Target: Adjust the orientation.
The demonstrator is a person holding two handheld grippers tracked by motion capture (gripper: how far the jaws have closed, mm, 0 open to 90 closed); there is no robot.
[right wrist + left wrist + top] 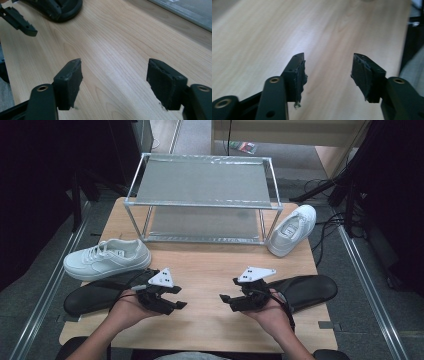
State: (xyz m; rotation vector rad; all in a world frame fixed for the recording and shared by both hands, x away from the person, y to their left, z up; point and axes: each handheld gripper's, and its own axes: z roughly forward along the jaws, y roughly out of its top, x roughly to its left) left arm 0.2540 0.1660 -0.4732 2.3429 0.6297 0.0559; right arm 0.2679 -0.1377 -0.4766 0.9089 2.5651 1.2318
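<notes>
High view: both tools rest over the bare surface [210,270], left tool [176,297] and right tool [229,302], jaws apart, holding nothing. Nearest is the left white shoe [107,259]; approach its side squarely, then lift toward the rack [202,202].

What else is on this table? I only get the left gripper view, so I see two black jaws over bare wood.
Observer: Two white sneakers. One lies at the table's left edge, near the left gripper.
Operator: And the second one?
Observer: That sneaker leans at the right end of a metal two-shelf rack standing at the far side of the table.
Operator: Anything dark around?
Observer: Yes, two black shoe-shaped pads, one beside the person's left hand, the other beside the right.
Operator: Is the other gripper holding something?
Observer: No. The right gripper has its jaws open over bare wood, nothing between them.
</notes>
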